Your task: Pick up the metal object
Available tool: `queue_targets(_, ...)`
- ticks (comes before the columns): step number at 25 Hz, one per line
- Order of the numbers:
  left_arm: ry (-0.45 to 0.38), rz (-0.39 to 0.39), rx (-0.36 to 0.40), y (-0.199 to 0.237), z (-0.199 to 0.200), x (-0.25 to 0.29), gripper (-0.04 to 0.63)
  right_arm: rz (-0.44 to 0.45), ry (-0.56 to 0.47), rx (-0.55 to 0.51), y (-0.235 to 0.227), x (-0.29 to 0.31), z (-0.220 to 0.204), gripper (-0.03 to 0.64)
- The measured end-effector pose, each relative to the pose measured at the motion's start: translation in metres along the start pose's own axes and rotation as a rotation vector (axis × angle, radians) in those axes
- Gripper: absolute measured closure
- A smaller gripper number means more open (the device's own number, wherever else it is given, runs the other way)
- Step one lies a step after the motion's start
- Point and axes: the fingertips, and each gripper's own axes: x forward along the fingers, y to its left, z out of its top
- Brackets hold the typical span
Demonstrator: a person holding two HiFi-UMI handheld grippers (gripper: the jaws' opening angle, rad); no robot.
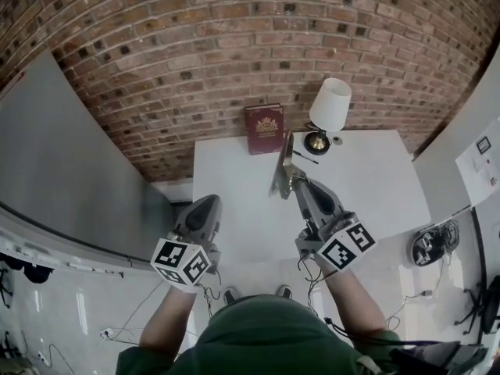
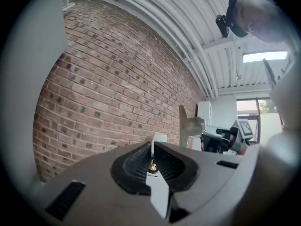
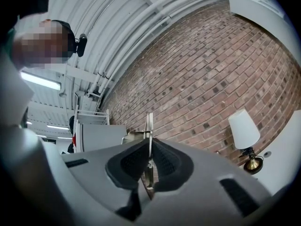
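**Metal piece is in your right gripper and off the table**

Your right gripper [image 3: 148, 161] has its jaws closed on the metal object [image 3: 149, 126], a thin flat plate that shows edge-on between the pads and sticks out past the tips. From your head, the plate [image 1: 281, 170] stands nearly upright at the tip of that gripper [image 1: 295, 184], above the white table [image 1: 234, 178]. As far as the pictures show, it touches nothing else.

Your left gripper [image 2: 153, 161] has its jaws drawn together with only a sliver of gap and nothing between them. It hangs to the left of the right one, near you, and takes no part in the hold. From it you can see the plate [image 2: 188, 126] held up to its right.

Farther out, a lamp [image 1: 328, 108] stands at the table's far right, with a red book [image 1: 264, 128] just left of it by the brick wall.

The pickup looks done. What remains, by my reading, is only to keep the grip firm, since the plate is thin and caught near one end.
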Motion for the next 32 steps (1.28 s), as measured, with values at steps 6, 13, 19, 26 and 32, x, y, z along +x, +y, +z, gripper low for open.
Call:
queue_targets(6,0.019,0.008,-0.016,0.002,-0.012,-0.002,0.58,-0.013,0.025,0.073,-0.007,-0.003,-0.016,0.6)
queue_targets(13,0.036,0.02,-0.032,0.01,-0.022,-0.003,0.58,-0.021,0.048,0.126,-0.013,-0.001,-0.031,0.6)
queue_targets(19,0.046,0.015,-0.044,0.01,-0.028,-0.001,0.58,-0.018,0.064,0.162,-0.015,0.0,-0.041,0.598)
queue_targets(26,0.056,0.017,-0.049,0.01,-0.033,-0.001,0.58,-0.017,0.061,0.197,-0.017,-0.001,-0.044,0.597)
queue_targets(32,0.057,0.013,-0.047,0.008,-0.032,0.0,0.58,-0.015,0.05,0.241,-0.02,-0.003,-0.046,0.597)
